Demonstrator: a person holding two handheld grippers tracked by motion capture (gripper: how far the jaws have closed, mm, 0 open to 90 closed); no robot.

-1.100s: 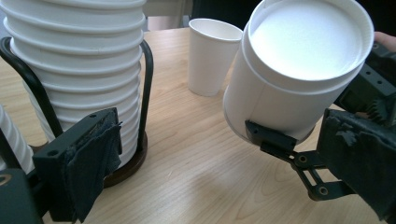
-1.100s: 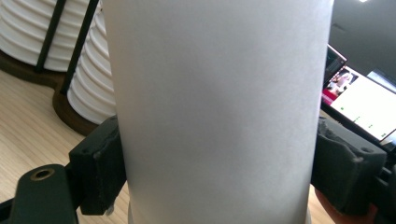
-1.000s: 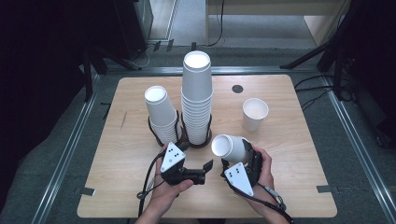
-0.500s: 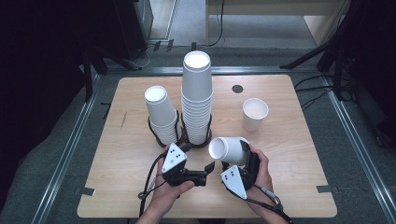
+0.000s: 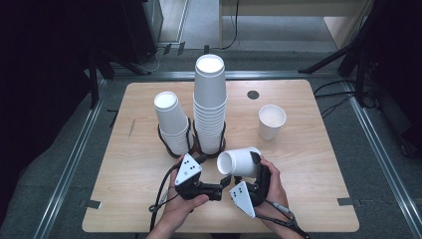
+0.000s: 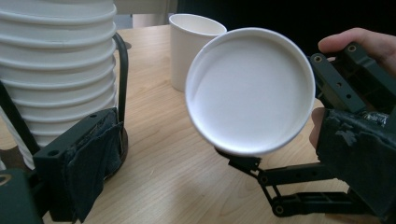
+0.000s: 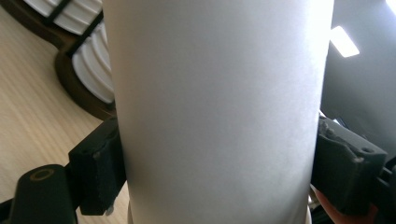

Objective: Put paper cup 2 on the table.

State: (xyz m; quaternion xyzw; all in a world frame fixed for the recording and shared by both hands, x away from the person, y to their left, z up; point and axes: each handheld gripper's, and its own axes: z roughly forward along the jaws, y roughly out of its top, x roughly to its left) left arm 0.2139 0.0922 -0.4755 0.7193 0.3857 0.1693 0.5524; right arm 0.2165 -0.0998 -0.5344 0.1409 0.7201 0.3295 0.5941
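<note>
Nearest the person, at about 6 o'clock on the tabletop (image 5: 308, 164), the right tool (image 5: 251, 169) is clenched on a paper cup (image 5: 240, 162); in the right gripper view a jaw presses each side of the cup's wall. The cup is off the wood, lying on its side, long axis running roughly 3 to 9 o'clock, open mouth turned toward 9. The left tool (image 5: 219, 190) sits just at 7 o'clock of that mouth, jaws released and empty, so it is the nearer hand to the rim. Just beyond, at 11 o'clock of the cup, stand the short stack (image 5: 173, 124) and the tall stack (image 5: 210, 104) in their holders, close enough to crowd any swing that way. A lone upright cup (image 5: 271, 121) stands at 1 o'clock, well apart.
</note>
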